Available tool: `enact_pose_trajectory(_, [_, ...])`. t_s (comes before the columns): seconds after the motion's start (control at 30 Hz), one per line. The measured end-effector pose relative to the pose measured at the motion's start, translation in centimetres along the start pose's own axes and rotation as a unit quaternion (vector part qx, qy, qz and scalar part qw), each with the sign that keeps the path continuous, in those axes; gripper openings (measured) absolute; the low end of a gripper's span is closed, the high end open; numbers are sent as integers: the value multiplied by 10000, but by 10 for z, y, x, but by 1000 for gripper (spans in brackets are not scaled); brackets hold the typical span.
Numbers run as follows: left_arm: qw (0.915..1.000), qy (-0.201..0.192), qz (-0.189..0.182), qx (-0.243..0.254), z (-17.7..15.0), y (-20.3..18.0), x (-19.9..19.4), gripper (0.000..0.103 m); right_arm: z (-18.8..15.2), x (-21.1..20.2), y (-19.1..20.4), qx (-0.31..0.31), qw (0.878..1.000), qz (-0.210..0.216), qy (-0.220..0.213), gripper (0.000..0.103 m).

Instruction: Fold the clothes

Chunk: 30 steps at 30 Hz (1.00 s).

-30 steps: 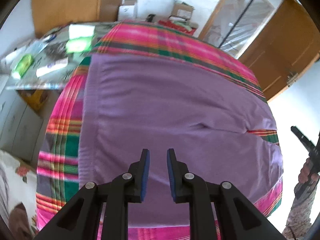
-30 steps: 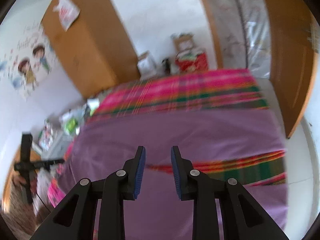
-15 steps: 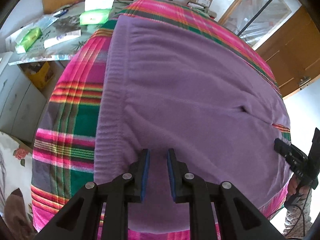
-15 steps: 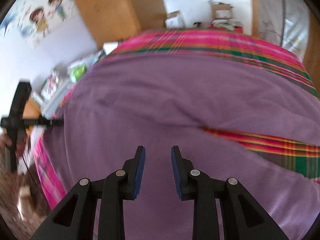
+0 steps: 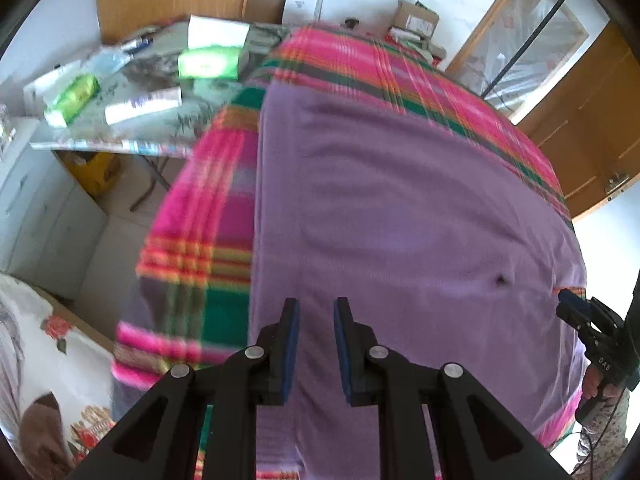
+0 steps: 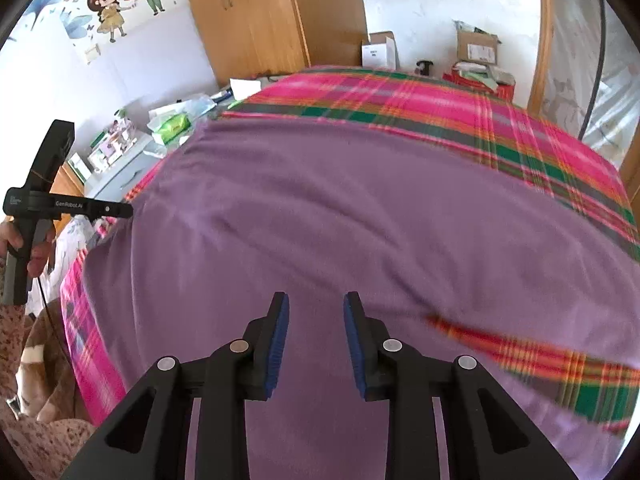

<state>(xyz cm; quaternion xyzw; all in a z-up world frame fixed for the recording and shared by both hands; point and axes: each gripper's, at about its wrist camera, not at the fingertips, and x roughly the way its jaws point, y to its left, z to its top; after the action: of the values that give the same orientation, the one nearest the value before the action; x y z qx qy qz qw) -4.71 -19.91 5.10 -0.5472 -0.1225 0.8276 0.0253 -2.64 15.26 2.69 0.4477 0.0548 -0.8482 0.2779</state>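
Right now our left gripper (image 5: 314, 344) hangs with its blue-padded jaws a narrow gap apart and nothing between them, poised above the near left part of the soft purple knit garment (image 5: 400, 208), which looks like a pair of trousers. Our right gripper (image 6: 314, 338) stands somewhat wider, also empty, over the near stretch of the same cloth beside the split where the two legs part (image 6: 520, 352).

That garment lies spread flat across the pink, green and orange plaid bed cover (image 5: 192, 248), filling most of it, waistband edge to the left in the left wrist view. We judge it light, limp and slightly grippy: it will sag and drape when lifted, not slide, and a one-layer pinch would leave the under layer behind. The best holds look like the thicker waistband corner near our left pads and a leg hem or the outer seam on our right, both layers taken together.

Outward, the plaid shows as a strip on the left and far sides, so folding room is fair. A cluttered side table (image 5: 120, 92) with boxes and tubes sits past the far left corner, and wooden wardrobe doors (image 6: 256, 20) stand well behind.
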Motion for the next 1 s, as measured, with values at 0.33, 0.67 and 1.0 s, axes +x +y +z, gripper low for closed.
enact_pose_trajectory(0.33, [9915, -476, 699, 986, 90, -25, 7, 18, 70, 30, 12, -501, 9981, -138, -319, 38])
enact_pose_trajectory(0.67, [9662, -481, 1302, 2171, 125, -46, 67, 18, 130, 96, -5, -677, 9964, -484, -146, 40])
enact_pose_trajectory(1.0, [9611, -280, 1175, 2482, 138, -43, 98, 22, 151, 137, -15, -796, 9957, -477, -66, 57])
